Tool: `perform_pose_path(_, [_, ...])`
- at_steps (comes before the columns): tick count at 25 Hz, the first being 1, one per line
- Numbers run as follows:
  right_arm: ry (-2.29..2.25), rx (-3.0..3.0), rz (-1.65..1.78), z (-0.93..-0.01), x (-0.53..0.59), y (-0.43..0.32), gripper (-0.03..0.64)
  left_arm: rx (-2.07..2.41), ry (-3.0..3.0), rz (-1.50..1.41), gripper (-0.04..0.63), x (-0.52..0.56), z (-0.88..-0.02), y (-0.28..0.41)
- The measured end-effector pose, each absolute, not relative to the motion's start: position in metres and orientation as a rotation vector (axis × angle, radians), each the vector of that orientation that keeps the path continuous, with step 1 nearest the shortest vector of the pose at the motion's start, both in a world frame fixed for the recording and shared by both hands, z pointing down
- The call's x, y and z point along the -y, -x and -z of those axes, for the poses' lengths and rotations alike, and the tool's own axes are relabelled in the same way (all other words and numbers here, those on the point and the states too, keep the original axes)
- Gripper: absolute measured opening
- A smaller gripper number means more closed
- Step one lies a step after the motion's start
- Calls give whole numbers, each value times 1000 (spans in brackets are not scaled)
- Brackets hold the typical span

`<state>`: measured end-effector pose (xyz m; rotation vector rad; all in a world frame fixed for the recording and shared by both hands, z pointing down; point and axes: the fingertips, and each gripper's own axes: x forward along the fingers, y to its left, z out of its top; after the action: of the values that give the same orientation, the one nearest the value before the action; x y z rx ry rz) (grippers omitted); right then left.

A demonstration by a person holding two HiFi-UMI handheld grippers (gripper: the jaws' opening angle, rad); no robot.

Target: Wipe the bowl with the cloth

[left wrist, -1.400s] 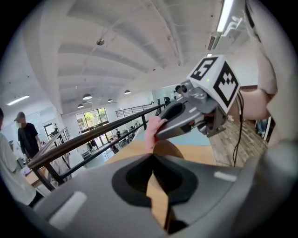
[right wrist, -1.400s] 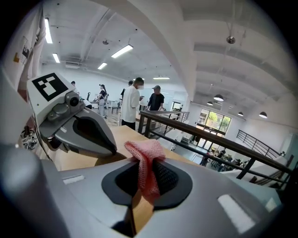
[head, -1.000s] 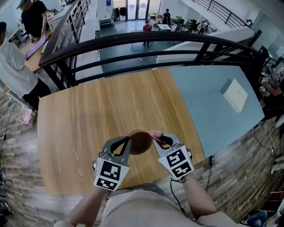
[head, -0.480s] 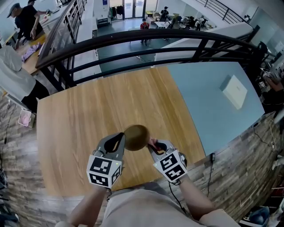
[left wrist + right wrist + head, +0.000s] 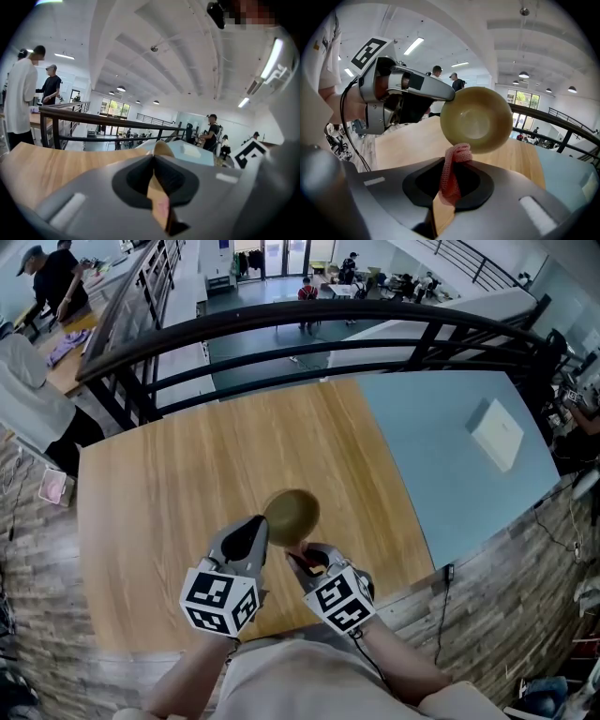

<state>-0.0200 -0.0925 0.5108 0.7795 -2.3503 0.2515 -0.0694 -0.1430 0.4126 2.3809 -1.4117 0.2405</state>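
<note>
Left gripper [image 5: 260, 524]: jaws pressed together on the rim of the bowl; in the left gripper view the rim shows as a thin tan strip between them.
Bowl [image 5: 292, 512]: small and yellowish-tan; held in the air above the wooden table, tipped on its side; its hollow faces the right gripper.
Right gripper [image 5: 298, 557]: jaws pinching the cloth; it sits just beside the left gripper, below the bowl in the head view.
Cloth [image 5: 452, 174]: pink with a coarse weave; squeezed into a narrow strip between the jaws; its upper end folds over at the lower rim of the bowl and seems to touch it.
Wooden table [image 5: 169, 484]: light brown; both grippers are over its near edge.
Blue table [image 5: 441, 456]: stands against the right side of the wooden one; a flat white thing [image 5: 495, 439] lies on it.
Railing [image 5: 309, 329]: dark, curved; runs past the far edge of both tables.
Person [image 5: 33, 390]: in a white top, stands at the far left.
</note>
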Motion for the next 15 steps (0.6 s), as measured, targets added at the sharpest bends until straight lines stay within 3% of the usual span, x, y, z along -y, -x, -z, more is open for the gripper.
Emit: perform_pose_path(15, [-791, 2458, -335, -498, 79, 46, 44, 1354, -2307, -123, 8, 131, -414, 54])
